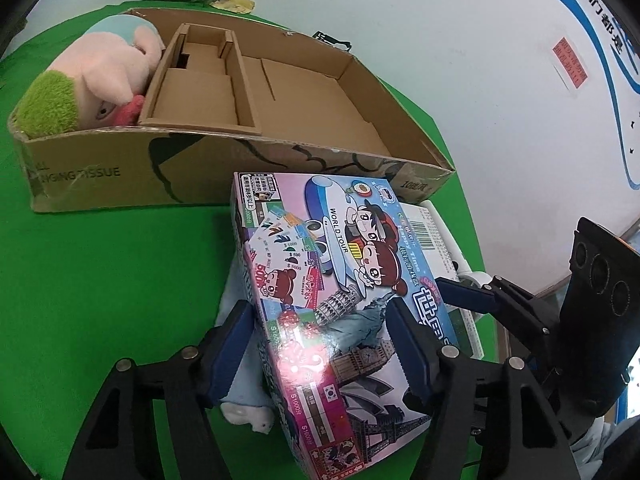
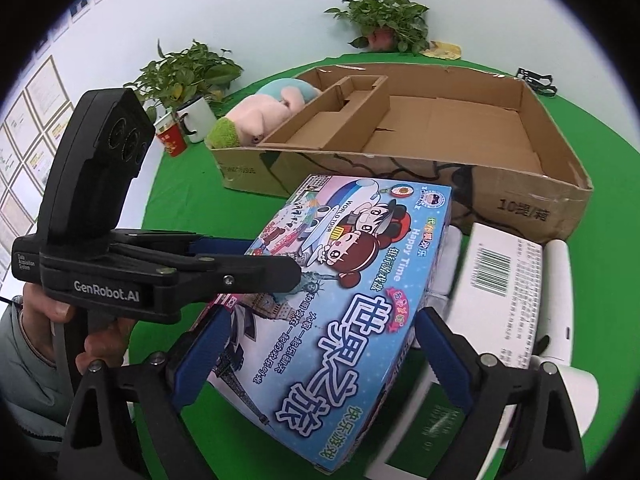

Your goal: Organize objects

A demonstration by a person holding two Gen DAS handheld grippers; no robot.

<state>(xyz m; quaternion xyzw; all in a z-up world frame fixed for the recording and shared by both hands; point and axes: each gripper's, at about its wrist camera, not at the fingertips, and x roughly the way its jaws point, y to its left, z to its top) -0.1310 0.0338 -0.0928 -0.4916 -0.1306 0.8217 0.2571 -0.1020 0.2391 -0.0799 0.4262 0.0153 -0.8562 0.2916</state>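
Two claws, left claw [image 1: 320, 344] and right claw [image 2: 320, 354], both gripping one game box [image 2: 340, 292], one cardboard tray [image 2: 560, 196], one plush pig [image 1: 104, 76]

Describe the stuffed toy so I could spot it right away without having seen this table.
Find the big, shallow cardboard box on the green table. The plush toy lies in its end compartment, nearest the potted plants and mugs, beside a smaller cardboard insert. It is the only soft thing in the box: pale pink, with a fuzzy green patch and a light blue part.
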